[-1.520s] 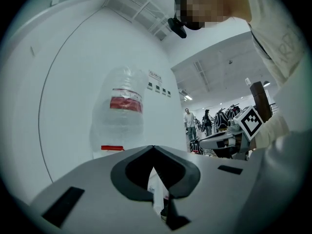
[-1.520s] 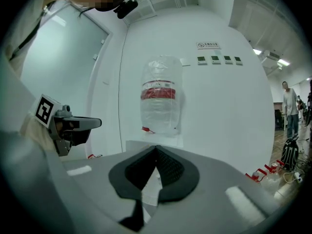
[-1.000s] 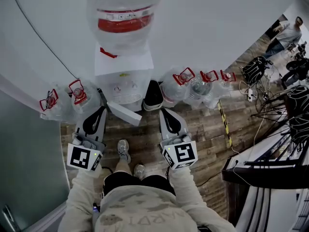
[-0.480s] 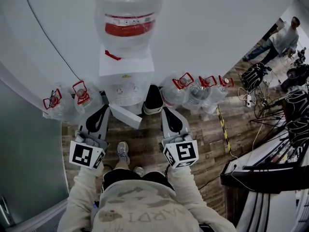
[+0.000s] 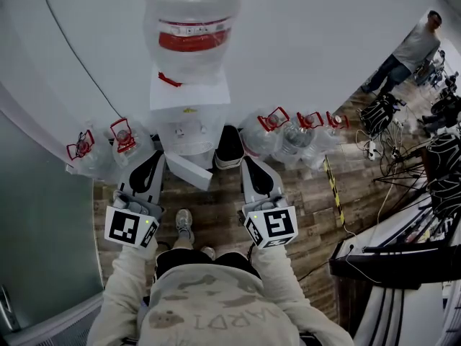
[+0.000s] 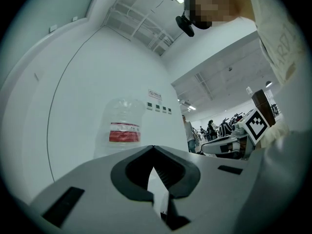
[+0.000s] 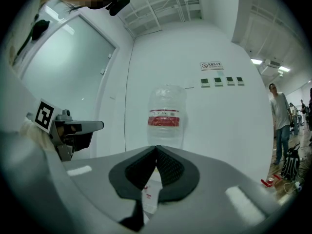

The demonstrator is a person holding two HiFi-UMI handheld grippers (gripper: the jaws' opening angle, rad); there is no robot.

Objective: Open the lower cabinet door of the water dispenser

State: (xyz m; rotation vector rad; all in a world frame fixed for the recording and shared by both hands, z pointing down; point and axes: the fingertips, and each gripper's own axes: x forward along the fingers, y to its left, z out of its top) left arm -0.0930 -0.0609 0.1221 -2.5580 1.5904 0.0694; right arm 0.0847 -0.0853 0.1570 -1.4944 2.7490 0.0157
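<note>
The white water dispenser stands against the wall with a clear bottle with a red label on top. Its lower cabinet door stands swung out over the floor. My left gripper hovers just left of that door, shut with nothing in it. To the door's right, my right gripper is also shut and empty. In the left gripper view the jaws meet below the bottle. The right gripper view shows closed jaws under the same bottle.
Spare water bottles with red handles sit on the floor left and right of the dispenser. A black object stands beside it. Cables and equipment crowd the right side. A person stands far right. A glass wall is at left.
Both grippers have risen a little and edged toward the dispenser, still shut. The person in the background has moved.
</note>
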